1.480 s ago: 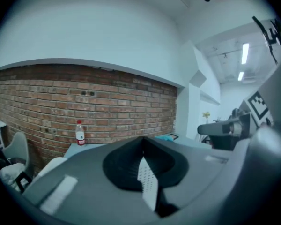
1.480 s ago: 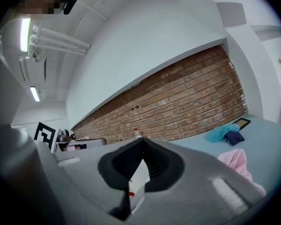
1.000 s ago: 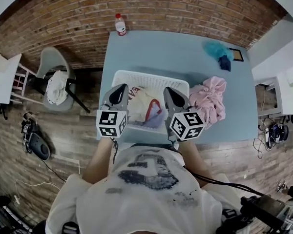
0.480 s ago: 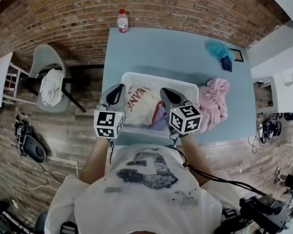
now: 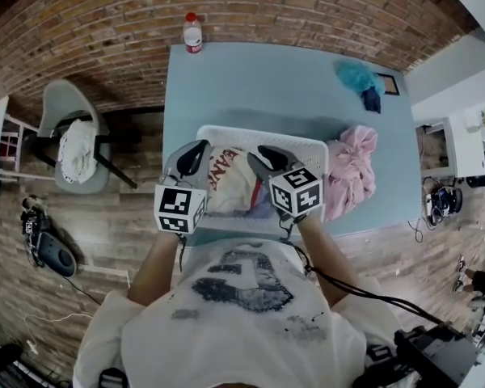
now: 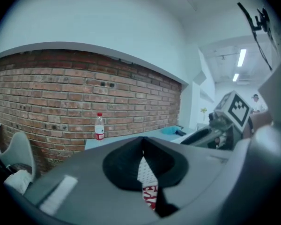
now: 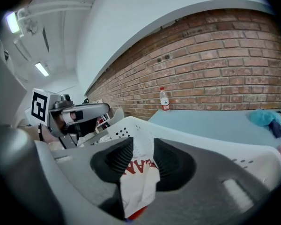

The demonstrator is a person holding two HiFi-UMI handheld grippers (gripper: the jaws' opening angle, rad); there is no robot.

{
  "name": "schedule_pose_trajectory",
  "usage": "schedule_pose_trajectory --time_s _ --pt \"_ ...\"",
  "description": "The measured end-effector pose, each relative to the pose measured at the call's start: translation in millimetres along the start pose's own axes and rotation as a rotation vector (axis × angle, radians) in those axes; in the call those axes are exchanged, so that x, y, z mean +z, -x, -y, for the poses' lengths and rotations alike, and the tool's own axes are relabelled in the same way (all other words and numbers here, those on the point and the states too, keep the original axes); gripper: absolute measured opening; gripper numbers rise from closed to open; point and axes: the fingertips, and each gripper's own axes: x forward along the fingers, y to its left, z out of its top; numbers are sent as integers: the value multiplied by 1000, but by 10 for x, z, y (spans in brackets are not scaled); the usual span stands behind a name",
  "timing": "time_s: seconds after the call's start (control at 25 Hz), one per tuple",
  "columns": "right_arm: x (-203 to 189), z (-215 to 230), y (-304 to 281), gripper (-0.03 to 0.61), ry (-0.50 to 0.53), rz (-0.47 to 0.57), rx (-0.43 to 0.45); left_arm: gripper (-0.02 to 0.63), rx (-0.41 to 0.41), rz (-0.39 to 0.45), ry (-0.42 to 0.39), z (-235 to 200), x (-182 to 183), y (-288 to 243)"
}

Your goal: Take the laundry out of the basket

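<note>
Laundry (image 5: 226, 183) fills the white basket (image 5: 250, 132), with a white piece with red lettering on top. The basket stands on the blue table (image 5: 259, 79), at the edge nearest the person. Both hand-held tools hover over the basket's near side. The left gripper (image 5: 196, 149) is above the basket's left end and the right gripper (image 5: 257, 157) is above its middle.

In the left gripper view, the left gripper's (image 6: 142, 146) jaws are pressed together with nothing in them. Only a sliver of basket mesh and red print shows below the tips.

In the right gripper view, the right gripper (image 7: 143, 146) has just been opening its jaws and they now stand a little apart. The lettered laundry (image 7: 138, 182) and the basket's rim (image 7: 131, 128) show through the gap, but the pads do not press on the cloth.

A pink garment (image 5: 352, 164) lies heaped on the table just right of the basket. A teal cloth (image 5: 356, 75) lies well beyond the basket, near the table's far right corner. A bottle (image 5: 192, 33) stands beyond the basket at the far left edge.
</note>
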Motion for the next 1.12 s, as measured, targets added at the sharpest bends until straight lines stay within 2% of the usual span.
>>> schedule_pose_trajectory --time_s 0.24,0.44,0.56,0.68,0.92,1.12 --pt "-261 -124 -213 318 -5 -89 119 -8 -8 3 5 16 35 -64" --pt "-523 -316 -406 494 78 -190 231 -8 -15 5 12 24 35 -52" --pt "-661 -392 -480 533 140 -242 279 -8 -16 -4 14 34 6 -51" --pt "-775 -391 -566 573 194 -284 291 -8 -21 -9 14 40 0 -64" --pt "-992 -392 -722 575 246 -374 325 -8 -22 -34 1 10 -23 -144" --pt "-1163 -226 -892 575 344 -396 291 -8 -26 -42 -2 17 -32 -184"
